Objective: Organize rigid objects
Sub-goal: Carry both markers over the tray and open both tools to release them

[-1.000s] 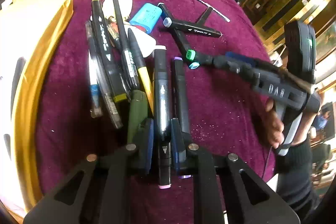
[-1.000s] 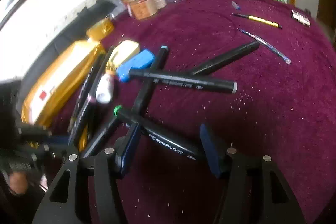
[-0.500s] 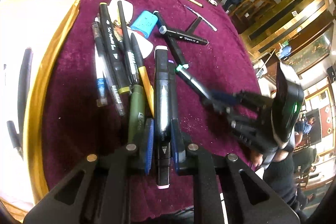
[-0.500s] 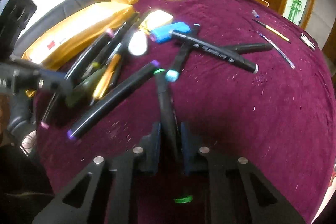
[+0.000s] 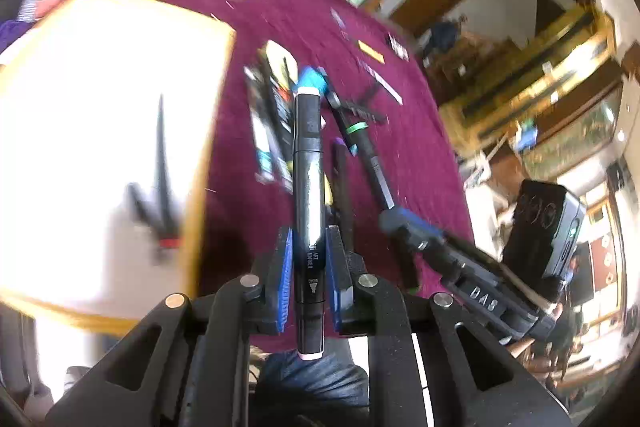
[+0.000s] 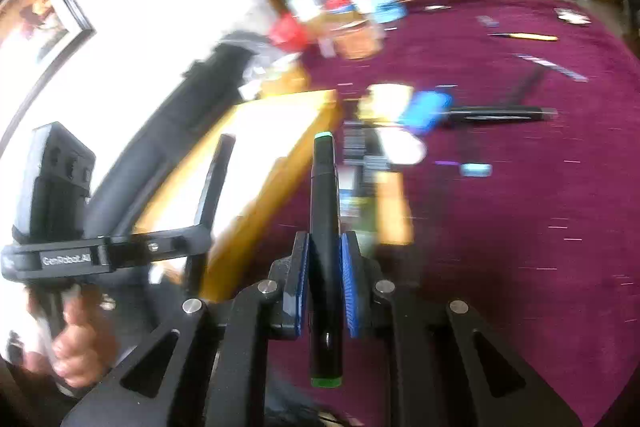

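Note:
My left gripper [image 5: 307, 251] is shut on a black art marker with pale pink caps [image 5: 307, 163], held lifted above the maroon tablecloth [image 5: 416, 155]. My right gripper [image 6: 325, 259] is shut on a black marker with green ends [image 6: 325, 211], also lifted. Both sit near the gold-edged white box [image 5: 100, 131], which holds a few dark pens [image 5: 160, 163]; the box also shows in the right wrist view [image 6: 276, 131]. A pile of pens and markers [image 5: 272, 123] lies on the cloth beyond. The right gripper shows in the left wrist view [image 5: 404, 223], the left one in the right wrist view [image 6: 192, 247].
A blue case [image 6: 426, 109] and a black marker [image 6: 500, 113] lie mid-table. A yellow pencil [image 6: 524, 36] and small pens lie farther off. Jars and bottles [image 6: 360, 19] stand at the table's far edge. Both views are motion-blurred.
Both grippers have lifted their markers off the cloth and swung toward the gold-edged box. The right gripper closed on the green-ended marker about half a second ago.

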`<action>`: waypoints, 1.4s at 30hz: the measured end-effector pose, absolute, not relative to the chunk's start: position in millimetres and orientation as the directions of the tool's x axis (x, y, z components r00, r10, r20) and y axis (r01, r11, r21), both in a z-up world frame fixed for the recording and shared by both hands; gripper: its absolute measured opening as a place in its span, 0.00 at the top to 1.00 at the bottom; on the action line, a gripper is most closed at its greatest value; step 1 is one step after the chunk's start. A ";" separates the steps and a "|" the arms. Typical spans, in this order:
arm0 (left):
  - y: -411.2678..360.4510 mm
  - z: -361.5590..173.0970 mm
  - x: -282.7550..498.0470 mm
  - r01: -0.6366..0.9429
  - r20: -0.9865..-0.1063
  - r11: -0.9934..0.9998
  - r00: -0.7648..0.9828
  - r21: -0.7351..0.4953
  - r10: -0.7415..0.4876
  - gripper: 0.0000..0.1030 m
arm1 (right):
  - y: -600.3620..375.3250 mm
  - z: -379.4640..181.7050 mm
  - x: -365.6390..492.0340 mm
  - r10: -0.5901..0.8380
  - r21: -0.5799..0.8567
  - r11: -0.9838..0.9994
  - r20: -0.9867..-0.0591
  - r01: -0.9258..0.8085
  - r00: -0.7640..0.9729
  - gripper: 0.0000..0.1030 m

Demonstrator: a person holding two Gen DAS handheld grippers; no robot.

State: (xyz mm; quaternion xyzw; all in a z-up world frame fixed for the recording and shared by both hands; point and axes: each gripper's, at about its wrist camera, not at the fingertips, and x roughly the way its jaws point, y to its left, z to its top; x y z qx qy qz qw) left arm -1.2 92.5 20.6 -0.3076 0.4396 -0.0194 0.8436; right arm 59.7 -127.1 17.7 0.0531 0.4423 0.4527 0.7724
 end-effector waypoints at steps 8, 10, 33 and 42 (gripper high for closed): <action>198.4 42.8 -52.4 -0.413 -0.737 0.776 0.669 -0.476 -0.096 0.88 | 8.6 15.1 23.4 0.743 0.509 0.503 -0.668 -0.699 0.049 0.86; 224.6 37.5 -53.5 -0.451 -0.759 0.775 0.649 -0.443 -0.056 0.88 | 35.1 7.3 22.5 0.724 0.507 0.506 -0.690 -0.698 0.024 0.86; 249.8 -30.3 5.5 -0.496 -0.916 0.864 0.382 -0.091 0.122 0.66 | 57.5 -10.2 2.3 0.712 0.429 0.470 -0.701 -0.771 0.044 0.57; 187.2 29.0 16.1 -0.563 -0.815 0.826 0.492 -0.030 0.305 0.45 | -34.1 14.2 28.3 0.832 0.542 0.411 -0.552 -0.733 0.058 0.48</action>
